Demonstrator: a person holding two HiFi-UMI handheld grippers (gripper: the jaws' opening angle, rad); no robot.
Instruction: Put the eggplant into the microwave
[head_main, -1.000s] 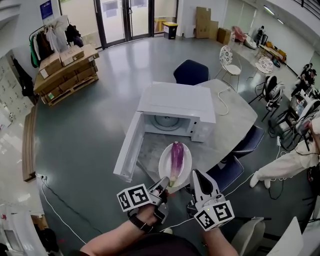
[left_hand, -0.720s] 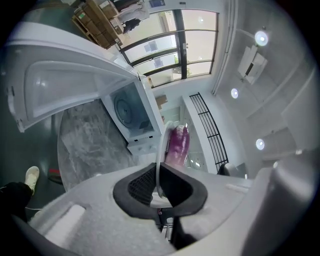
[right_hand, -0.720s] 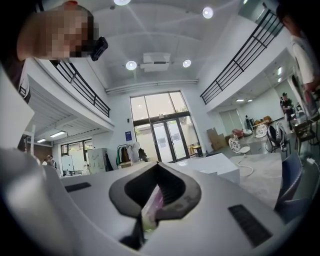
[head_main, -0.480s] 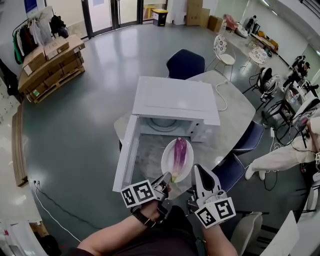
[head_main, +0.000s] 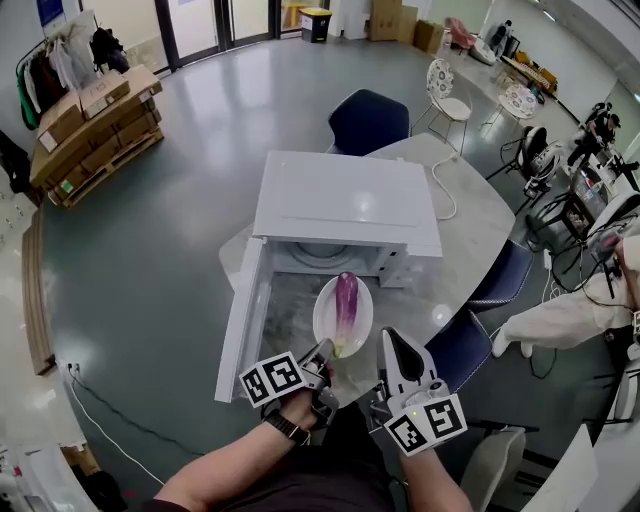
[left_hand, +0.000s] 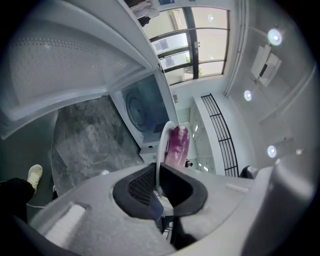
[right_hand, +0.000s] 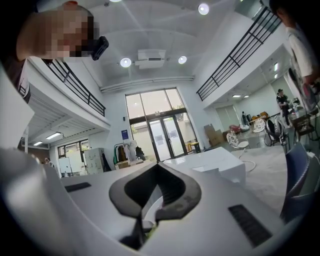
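Big round grey desk (head_main: 470, 235) fills the middle of the head view, and on it sits the white microwave (head_main: 345, 205). Its door (head_main: 238, 320) is swung fully open at 9 o'clock, so that step is done. The cavity is wide open, and the glass turntable (left_hand: 136, 106) shows bare in the left gripper view.

Here's the white plate (head_main: 320, 318), right at the mouth of the oven, its far rim at 12 o'clock just about level with the opening. Whether it rests on the desk or hangs above it, I can't tell.

The left gripper (head_main: 324, 349) sits at the plate's 7 o'clock with its jaws pinching the thin white rim, clear as day in its own view. The right gripper (head_main: 389, 338) is at 4 o'clock, jaws pressed together at the tips. A sliver of white shows low in the gap, and I can't say it's gripped.

So I'd call it well past halfway: the load is at the threshold but not inside. What's left is sliding it onto the turntable and letting go.

The eggplant (head_main: 345, 305) lies on the plate, long axis running 12 to 6. Its purple rounded end points at the cavity, and the pale stem end points back toward the person.
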